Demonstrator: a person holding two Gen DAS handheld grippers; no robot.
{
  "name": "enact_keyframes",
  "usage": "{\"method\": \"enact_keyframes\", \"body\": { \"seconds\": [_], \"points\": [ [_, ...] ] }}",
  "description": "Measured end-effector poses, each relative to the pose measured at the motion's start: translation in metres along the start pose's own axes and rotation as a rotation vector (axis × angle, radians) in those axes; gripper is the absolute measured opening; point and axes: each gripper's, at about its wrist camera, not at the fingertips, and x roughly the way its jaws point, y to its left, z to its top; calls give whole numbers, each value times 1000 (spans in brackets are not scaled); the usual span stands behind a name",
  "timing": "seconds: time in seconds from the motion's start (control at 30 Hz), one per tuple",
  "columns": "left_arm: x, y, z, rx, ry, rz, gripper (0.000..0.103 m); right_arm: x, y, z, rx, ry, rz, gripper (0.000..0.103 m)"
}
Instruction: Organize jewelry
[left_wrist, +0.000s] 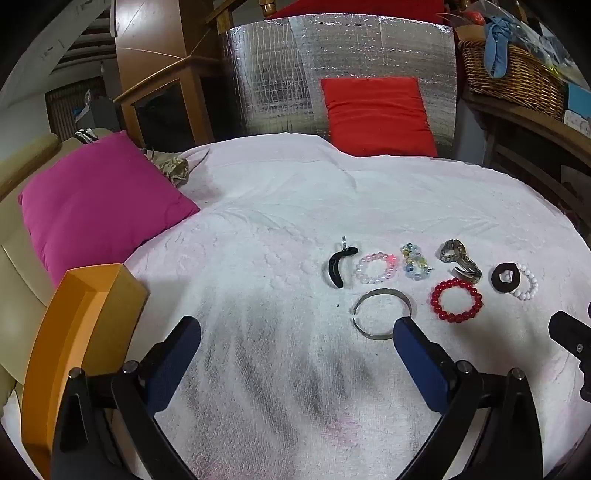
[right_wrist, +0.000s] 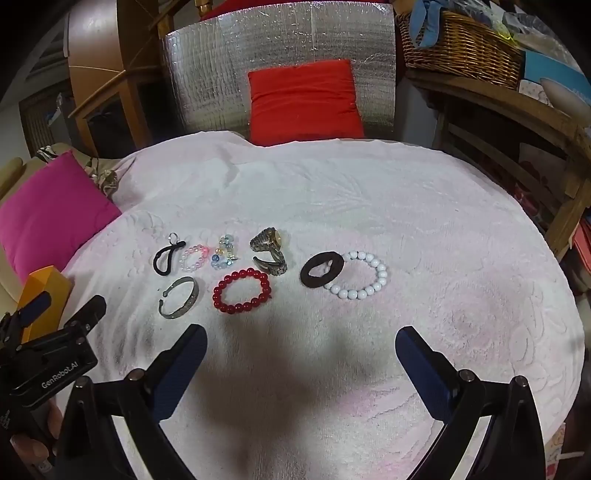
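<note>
Jewelry lies on a white towel: a silver cuff bangle, a red bead bracelet, a white bead bracelet overlapped by a dark hair tie, a metal watch, a pale pink bead bracelet, a pastel glass bead bracelet and a black strap loop. My left gripper is open and empty, its right fingertip beside the bangle. My right gripper is open and empty, hovering nearer than the jewelry.
An orange box stands at the towel's left edge. A magenta pillow lies at the left and a red pillow at the back against foil sheeting. A wicker basket sits on a wooden shelf at the right.
</note>
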Motion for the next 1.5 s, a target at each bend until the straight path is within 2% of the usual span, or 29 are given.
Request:
{"method": "enact_keyframes", "body": {
  "seconds": [1.5],
  "points": [
    [-2, 5, 1, -8, 1, -1, 103, -1, 4, 1, -12, -14, -7, 103]
  ]
}}
